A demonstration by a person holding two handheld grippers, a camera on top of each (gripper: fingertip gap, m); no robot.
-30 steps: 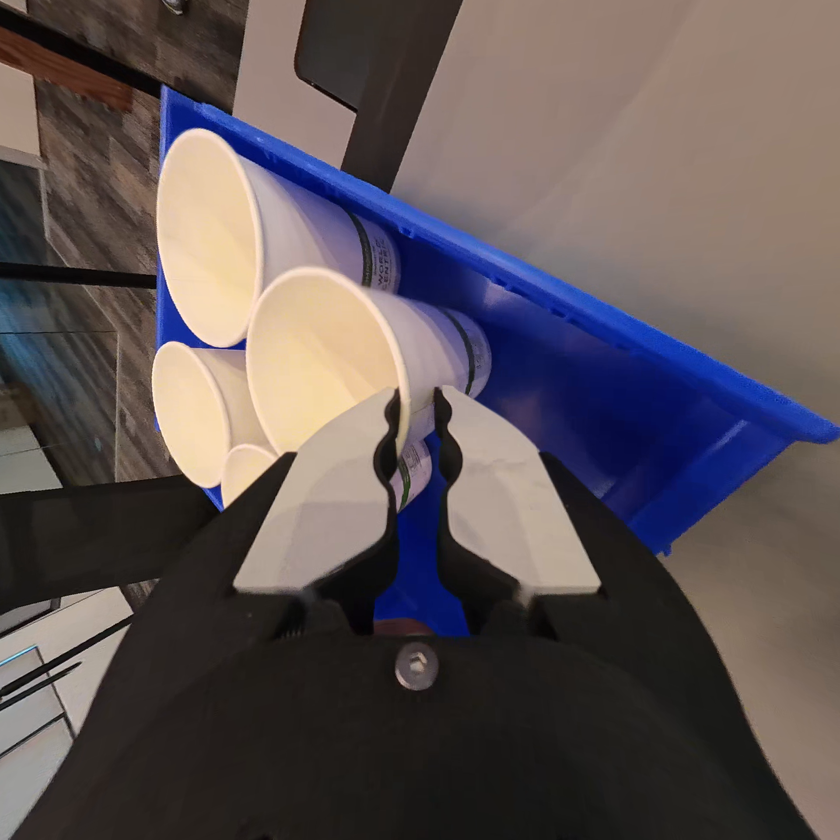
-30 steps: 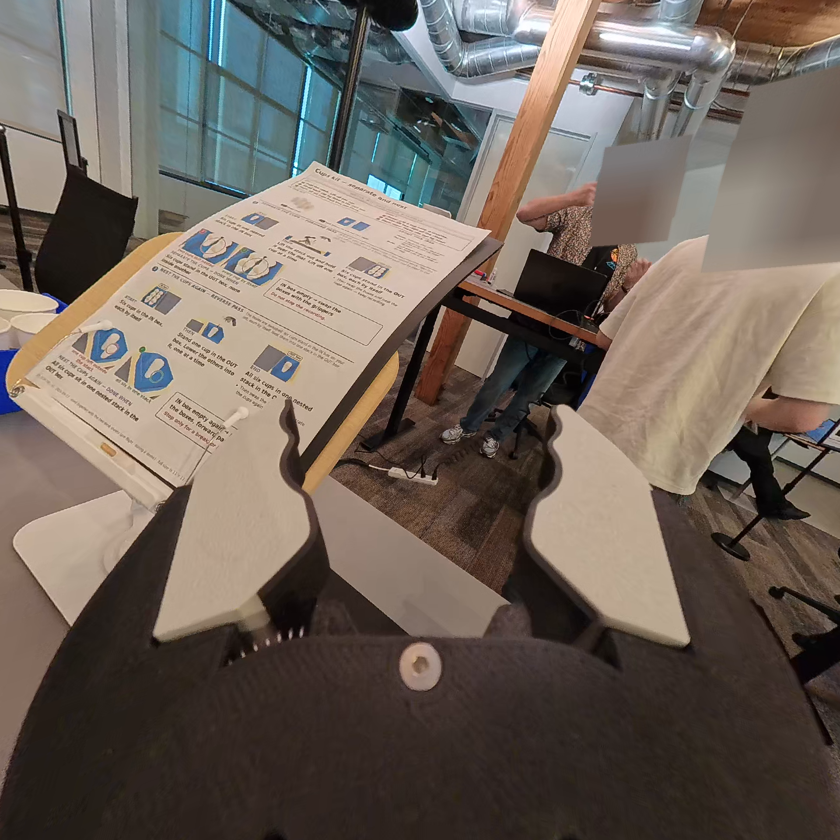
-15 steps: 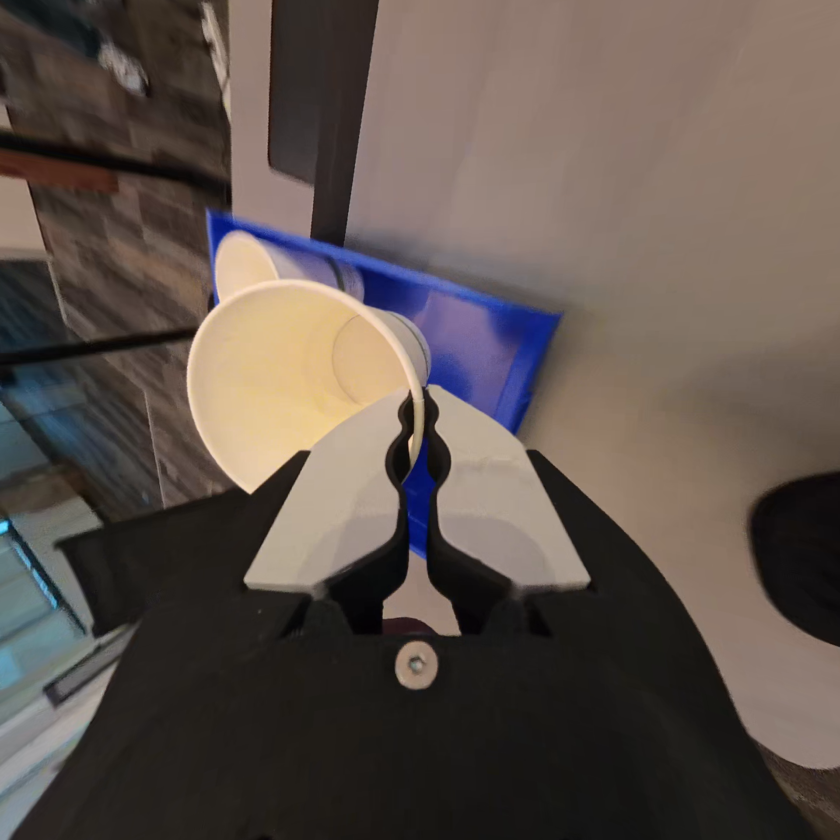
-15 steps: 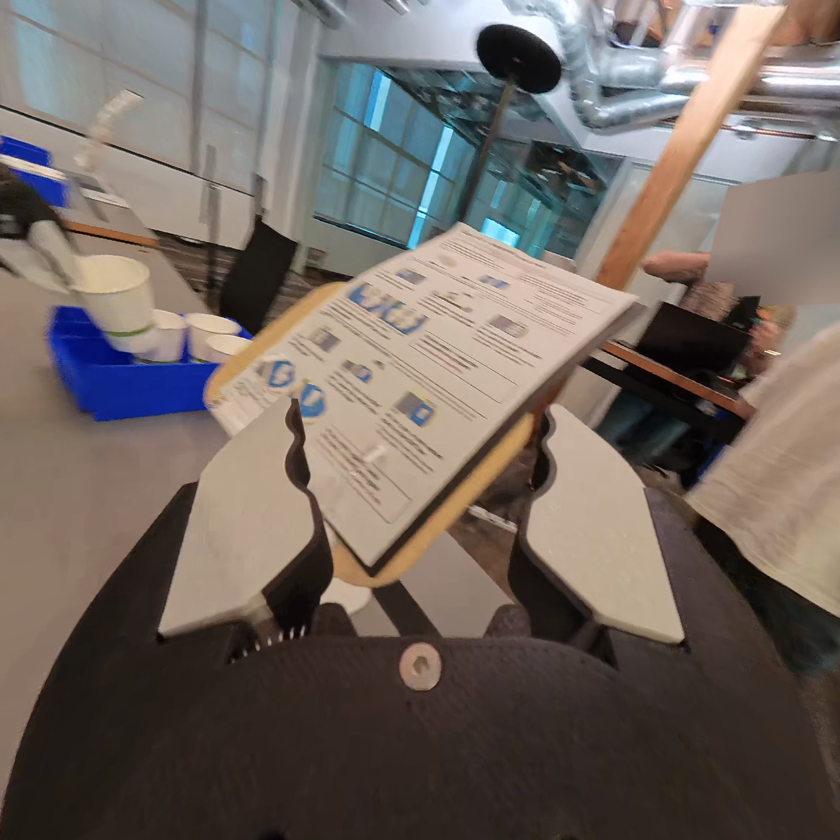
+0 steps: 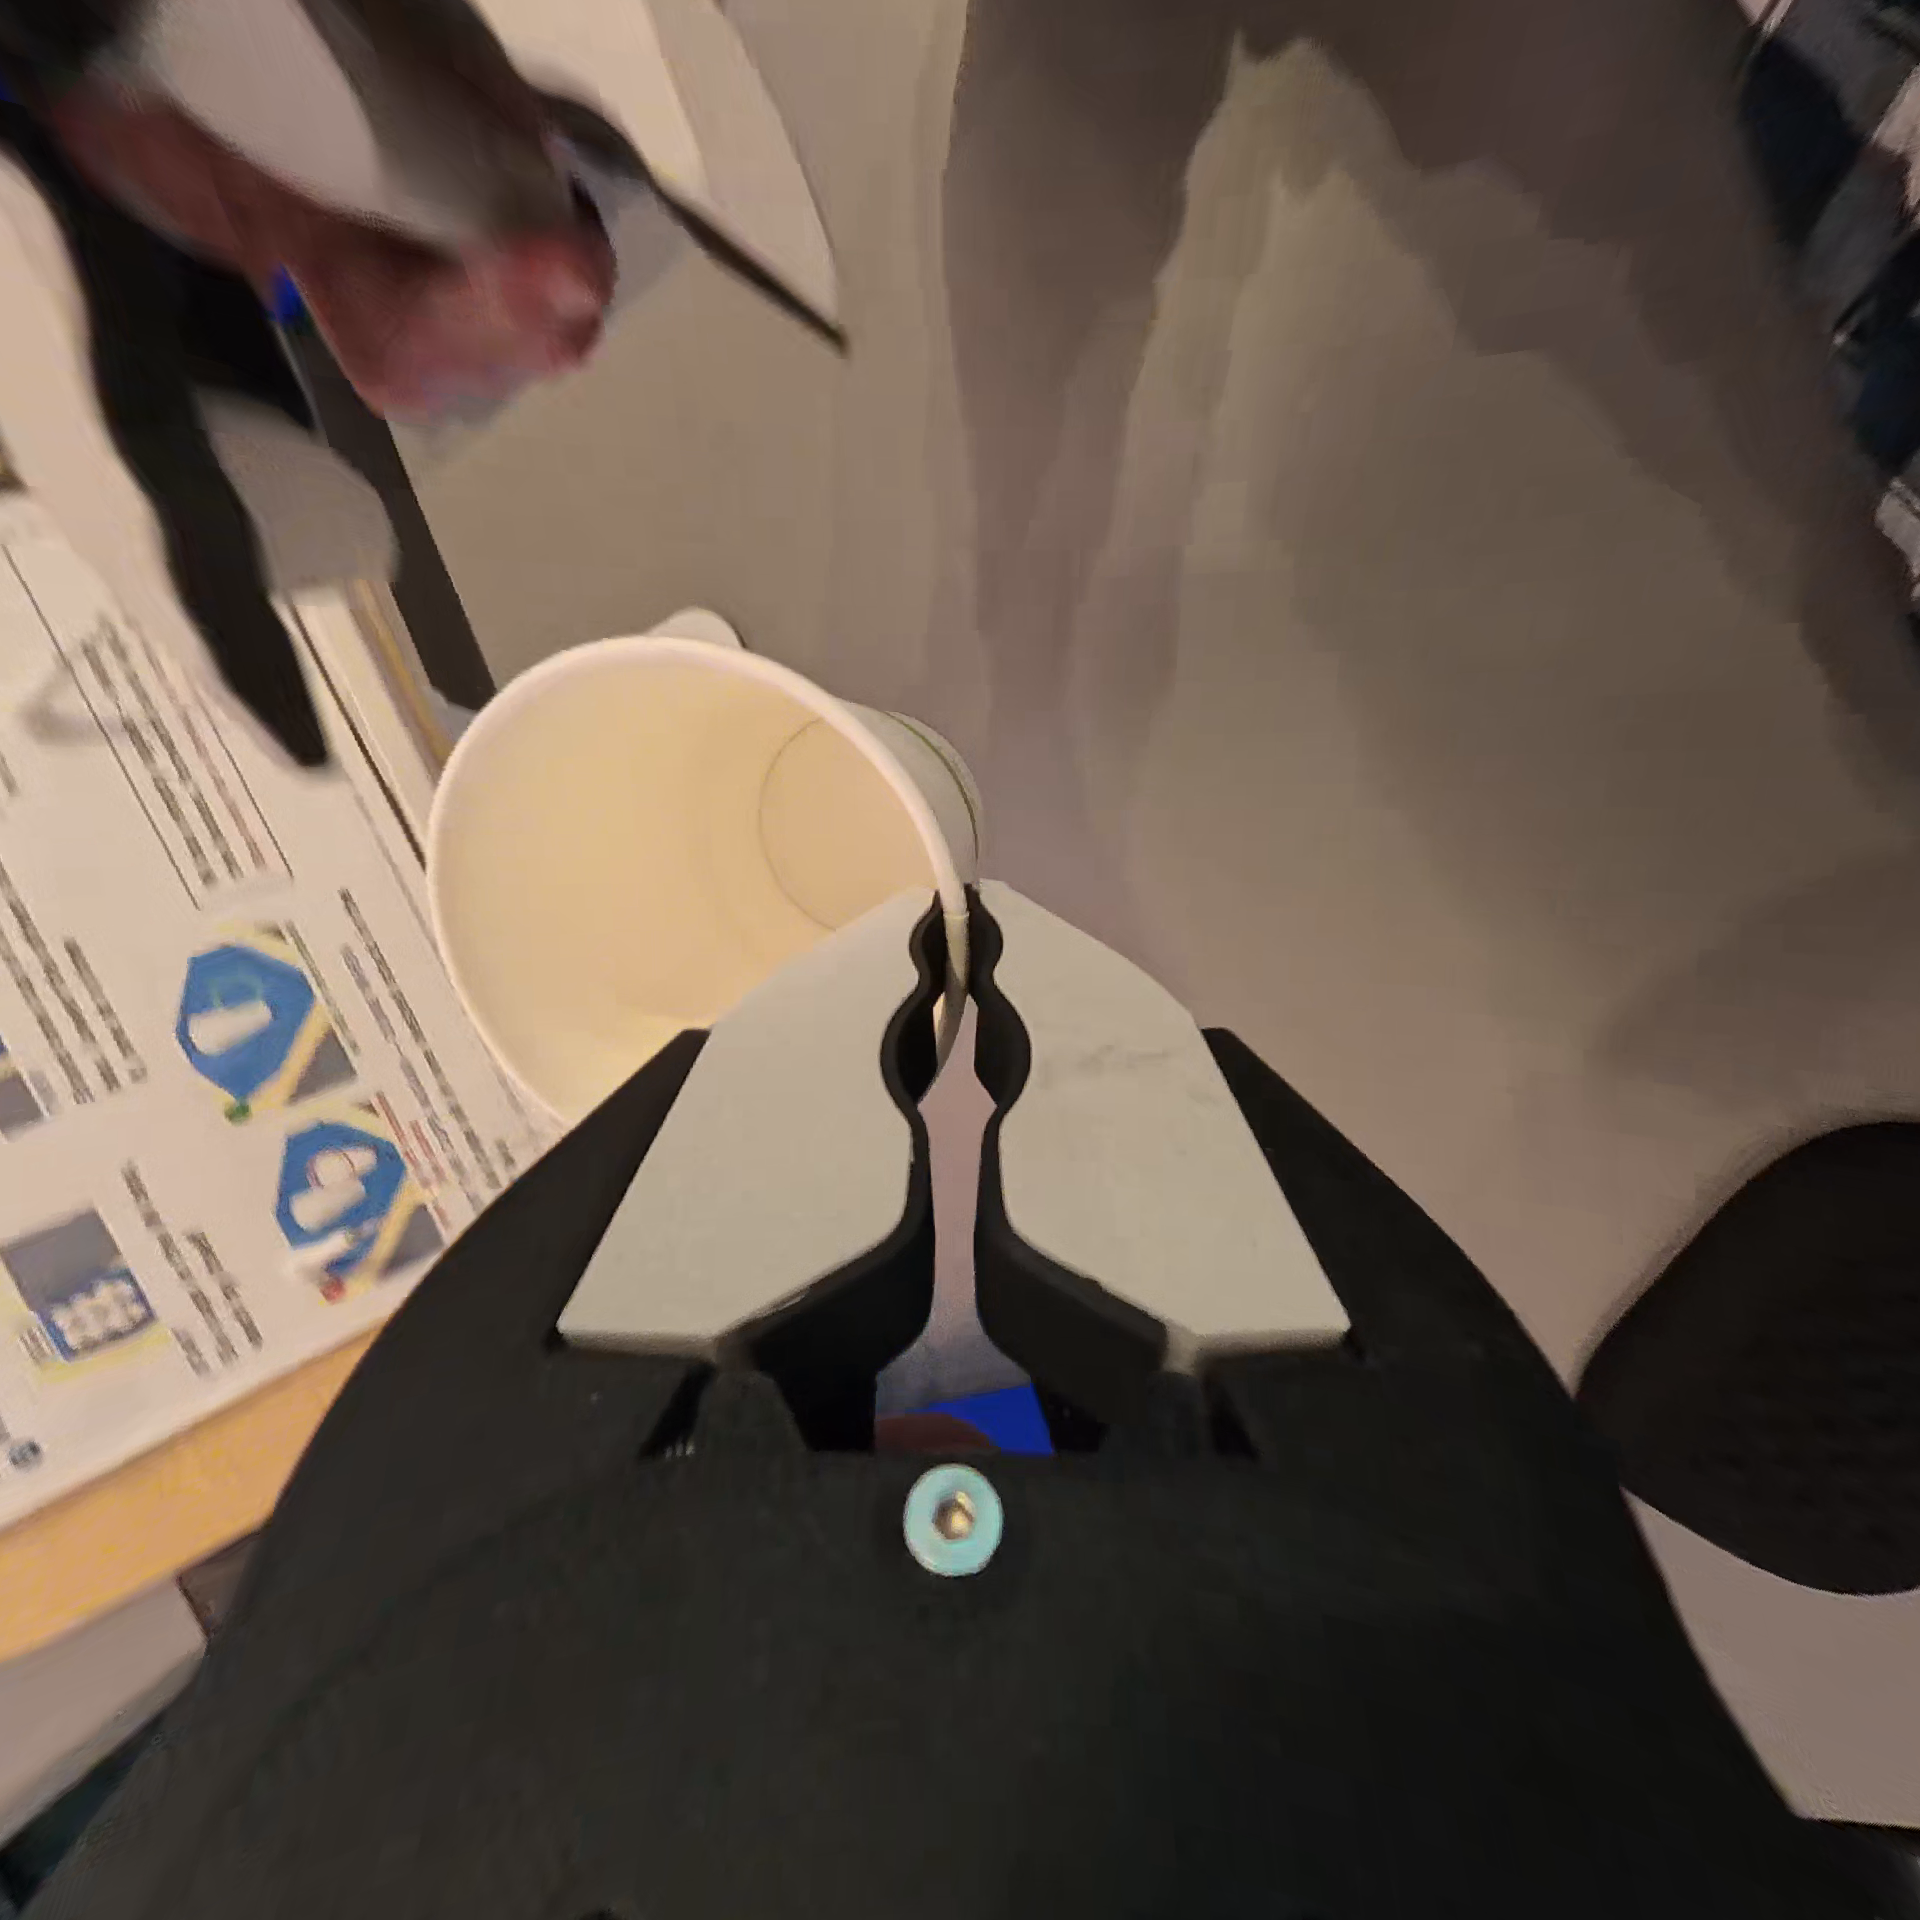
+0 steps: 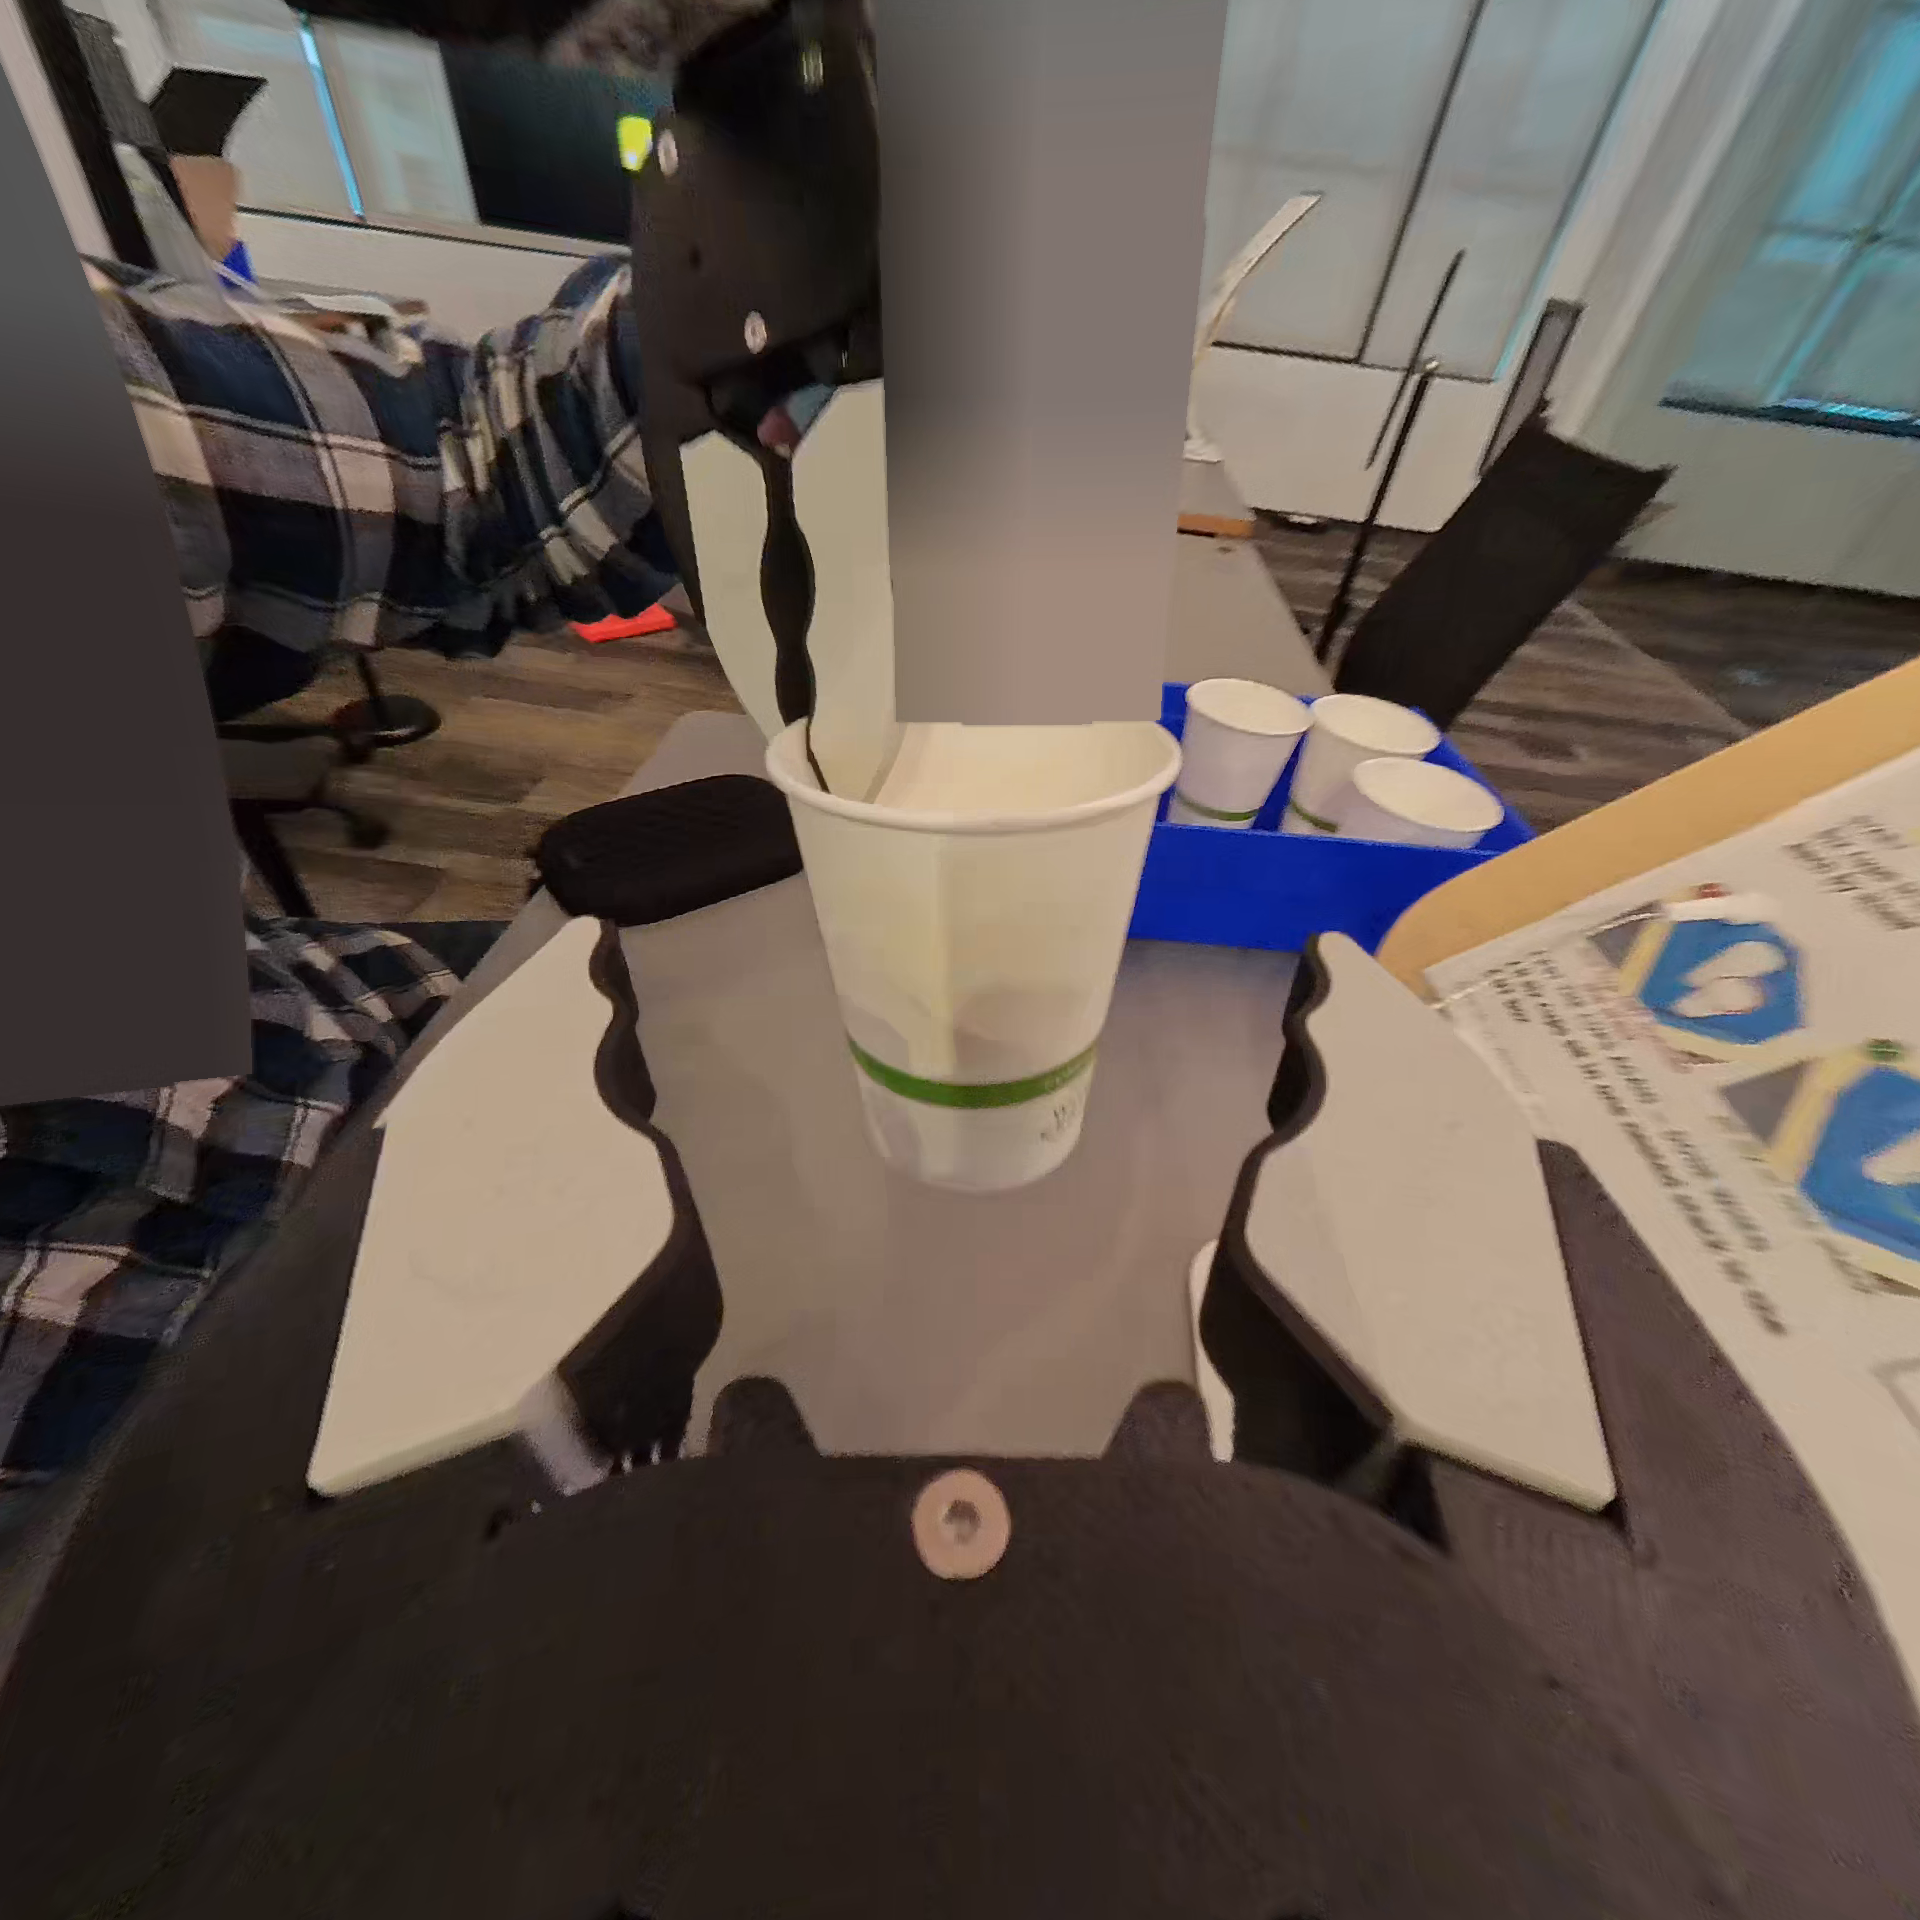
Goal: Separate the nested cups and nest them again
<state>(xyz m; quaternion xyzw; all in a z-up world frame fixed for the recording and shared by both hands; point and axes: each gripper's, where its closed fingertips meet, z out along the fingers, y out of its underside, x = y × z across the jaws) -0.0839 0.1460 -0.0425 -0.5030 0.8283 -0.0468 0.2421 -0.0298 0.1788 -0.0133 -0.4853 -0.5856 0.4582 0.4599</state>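
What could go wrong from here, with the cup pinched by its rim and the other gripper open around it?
1. The left gripper pinches only the thin rim of the paper cup; the wall could crease or slip out.
2. The right gripper is wide open, the cup between its fingers untouched; closing hard may crush it.
3. The instruction sheet sits close by the right finger and could get bumped.

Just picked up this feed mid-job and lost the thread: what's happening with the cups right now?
The left gripper is pinching the rim of a white paper cup with a green band, one finger inside and one outside, and holds it up above the grey table. The right gripper faces that cup with its fingers spread wide on either side, not touching it. Three more cups stand in the blue bin behind, beside a printed instruction sheet.
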